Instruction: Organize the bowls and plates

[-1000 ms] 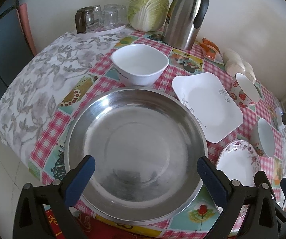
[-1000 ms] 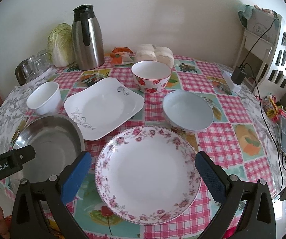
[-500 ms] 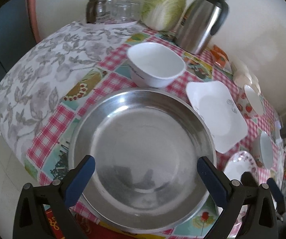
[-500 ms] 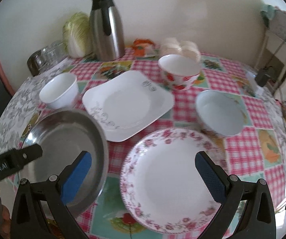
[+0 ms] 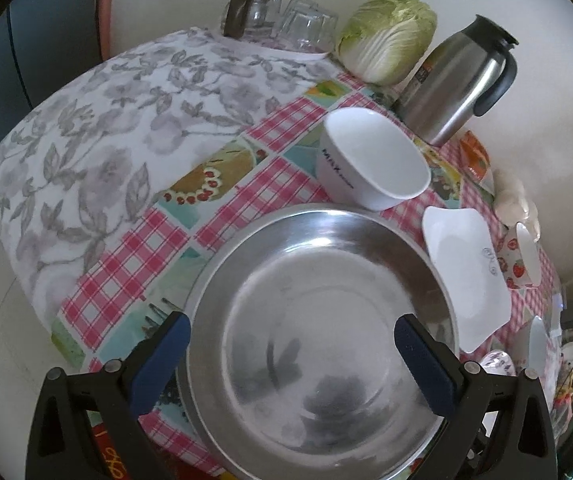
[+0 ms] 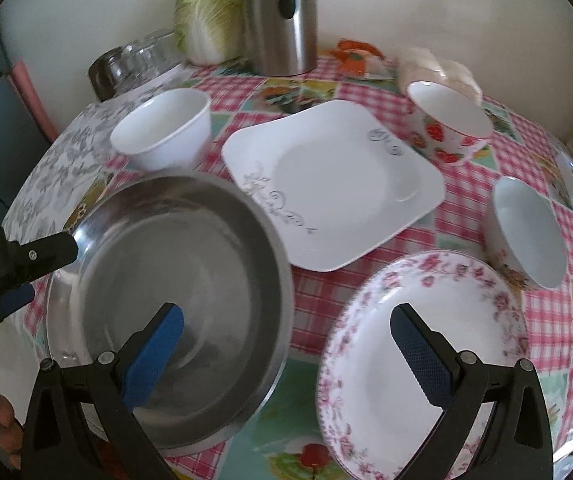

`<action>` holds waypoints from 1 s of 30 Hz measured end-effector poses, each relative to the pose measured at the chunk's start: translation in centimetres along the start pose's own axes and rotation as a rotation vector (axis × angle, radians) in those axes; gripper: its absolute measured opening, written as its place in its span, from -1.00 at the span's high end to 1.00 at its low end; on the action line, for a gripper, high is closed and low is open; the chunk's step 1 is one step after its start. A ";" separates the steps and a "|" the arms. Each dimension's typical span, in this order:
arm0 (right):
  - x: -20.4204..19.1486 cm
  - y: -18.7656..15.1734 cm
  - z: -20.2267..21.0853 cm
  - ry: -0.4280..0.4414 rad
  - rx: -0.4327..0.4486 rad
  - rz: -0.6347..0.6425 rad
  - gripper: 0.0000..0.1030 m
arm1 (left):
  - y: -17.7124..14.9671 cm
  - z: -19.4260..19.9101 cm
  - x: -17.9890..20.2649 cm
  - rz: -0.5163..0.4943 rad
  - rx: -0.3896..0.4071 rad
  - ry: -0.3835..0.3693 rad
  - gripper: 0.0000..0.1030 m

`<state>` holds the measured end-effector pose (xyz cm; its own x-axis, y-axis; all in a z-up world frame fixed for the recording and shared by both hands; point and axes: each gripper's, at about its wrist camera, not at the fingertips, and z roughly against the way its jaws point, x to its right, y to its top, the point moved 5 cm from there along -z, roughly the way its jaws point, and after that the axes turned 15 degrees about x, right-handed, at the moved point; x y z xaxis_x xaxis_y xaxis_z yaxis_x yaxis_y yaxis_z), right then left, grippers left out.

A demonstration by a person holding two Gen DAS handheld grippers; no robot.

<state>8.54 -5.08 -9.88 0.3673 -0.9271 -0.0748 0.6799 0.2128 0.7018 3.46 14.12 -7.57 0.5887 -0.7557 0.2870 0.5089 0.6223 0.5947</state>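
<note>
A large steel basin [image 5: 326, 332] [image 6: 166, 300] sits at the table's near left. My left gripper [image 5: 292, 356] is open above its near part, empty. A white bowl [image 5: 370, 160] [image 6: 162, 136] stands behind the basin. A square white plate [image 6: 334, 184] [image 5: 466, 272] lies in the middle. A floral round plate [image 6: 418, 360] lies near right. A strawberry bowl [image 6: 450, 124] and a pale blue bowl [image 6: 526, 232] stand right. My right gripper [image 6: 286, 352] is open, empty, between basin and floral plate.
A steel thermos jug [image 6: 282, 20] [image 5: 458, 84], a cabbage [image 5: 390, 36] [image 6: 206, 20] and upturned glasses [image 5: 282, 16] stand at the back by the wall. A grey floral cloth [image 5: 106, 120] covers the table's left end. The left gripper's arm [image 6: 18, 260] shows at left.
Both grippers have swung left: the basin now fills more of the right wrist view, and the left wrist view shows more of the grey cloth. The dishes have not moved.
</note>
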 end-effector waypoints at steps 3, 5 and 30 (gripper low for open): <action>-0.3 0.0 -0.4 0.018 -0.007 -0.001 -1.00 | -0.1 -0.4 -0.3 -0.014 -0.014 0.020 -1.00; -0.4 0.0 -0.6 0.023 -0.010 -0.004 -0.98 | -0.4 -0.9 -0.5 -0.019 -0.043 0.030 -1.00; 1.2 -1.1 -2.2 0.128 -0.104 -0.165 0.62 | -2.8 -3.8 -4.0 0.107 -0.189 0.114 -0.05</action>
<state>9.65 -5.78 -12.32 0.3189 -0.9067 -0.2761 0.7966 0.0986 0.5964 2.04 16.17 -13.22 0.7069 -0.6624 0.2480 0.5424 0.7327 0.4111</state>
